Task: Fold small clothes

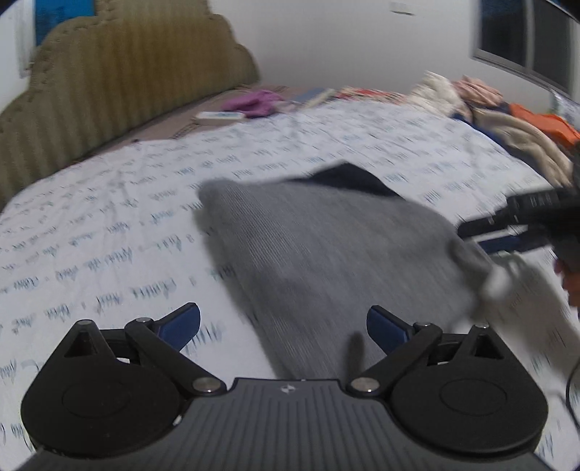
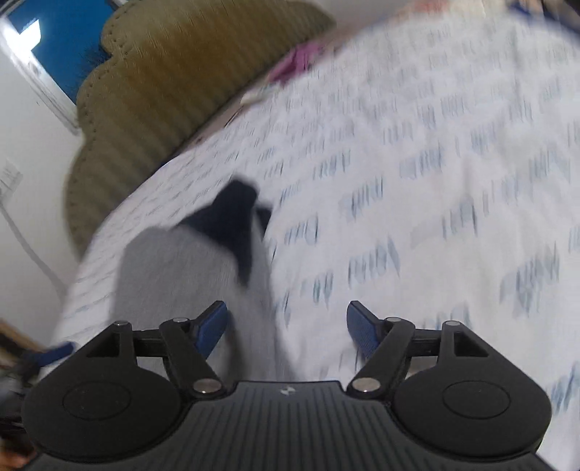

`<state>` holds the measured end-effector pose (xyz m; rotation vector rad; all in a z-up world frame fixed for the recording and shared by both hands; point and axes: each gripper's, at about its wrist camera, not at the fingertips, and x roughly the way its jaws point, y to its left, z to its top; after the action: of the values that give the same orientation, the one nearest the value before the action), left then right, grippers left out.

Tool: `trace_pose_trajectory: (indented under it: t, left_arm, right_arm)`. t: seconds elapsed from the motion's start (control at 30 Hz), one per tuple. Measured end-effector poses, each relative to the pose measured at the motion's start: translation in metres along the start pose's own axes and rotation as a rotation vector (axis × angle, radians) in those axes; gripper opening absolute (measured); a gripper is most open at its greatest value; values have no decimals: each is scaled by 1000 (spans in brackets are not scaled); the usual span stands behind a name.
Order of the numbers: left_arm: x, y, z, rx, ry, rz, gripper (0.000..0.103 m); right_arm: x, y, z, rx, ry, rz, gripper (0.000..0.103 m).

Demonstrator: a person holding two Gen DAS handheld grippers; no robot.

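Observation:
A small grey garment (image 1: 326, 253) with a dark navy part (image 1: 348, 179) at its far end lies on the white printed bedsheet (image 1: 127, 224). My left gripper (image 1: 282, 326) is open and empty, just in front of the garment's near edge. My right gripper (image 2: 286, 326) is open and empty; the grey garment (image 2: 174, 268) with its navy part (image 2: 235, 221) lies ahead to its left. The right gripper also shows at the right edge of the left wrist view (image 1: 485, 235), beside the garment's right corner. Both views are blurred by motion.
An olive padded headboard (image 1: 108, 90) stands at the back left. A purple cloth (image 1: 253, 101) and a book-like item (image 1: 221, 116) lie near it. A pile of clothes (image 1: 507, 119) sits at the far right of the bed. A window (image 1: 529, 32) is on the right wall.

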<state>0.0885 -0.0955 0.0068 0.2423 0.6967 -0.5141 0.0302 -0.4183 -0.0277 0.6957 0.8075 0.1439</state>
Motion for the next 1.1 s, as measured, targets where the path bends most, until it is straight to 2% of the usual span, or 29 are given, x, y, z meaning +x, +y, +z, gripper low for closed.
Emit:
trace_pose_trajectory:
  t: [0.1,0.2,0.23,0.27,0.3,0.37,0.57,0.63,0.77,0.83,0.9,0.93,1.0,1.1]
  left_arm:
    - [-9,-11,-20,44,9,-20,100]
    - [-9,-21,-33,100,15,12,100]
    - [-7,-23,-34,120,14,26,100]
    - [-6,-27,-36,142,3,35,100]
    - [-6,-31,-36,162,-12,50,100]
    - [-4,-38,-35,196,-38,109,100]
    - [8,-49,-36,205,-97,255,101]
    - [2,-43,-39,160,-142,304,100]
    - [-17,-15,-39,-16,-192,403,99]
    - [-18,-1,-42,-70,-158,435,97]
    - [-14,10,-45,-86,-86,405,95]
    - [-13,13,-47,-94,-62,377,93]
    - [-20,16,-50,-107,-54,344,95]
    - [-30,14,-39,-108,-86,309,99]
  right_arm:
    - [-1,-3,-14,26,44,67,73]
    - [6,-3,-20,40,47,65,73]
    - [7,-1,-20,44,39,64,68]
    - [7,0,-19,49,34,65,58]
    - [9,1,-18,54,32,57,51]
    - [15,0,-17,56,32,23,31]
    - [13,-3,-20,94,-1,41,13]
    - [8,4,-20,80,-12,49,12]
    - [1,25,-23,28,-10,129,11]
    - [2,40,-28,-55,-9,71,11]
    - [8,44,-33,-116,-10,-31,11]
    - [11,42,-34,-121,-2,-56,12]
    - [12,35,-37,-118,29,-27,14]
    - [3,31,-39,-119,19,-16,14]
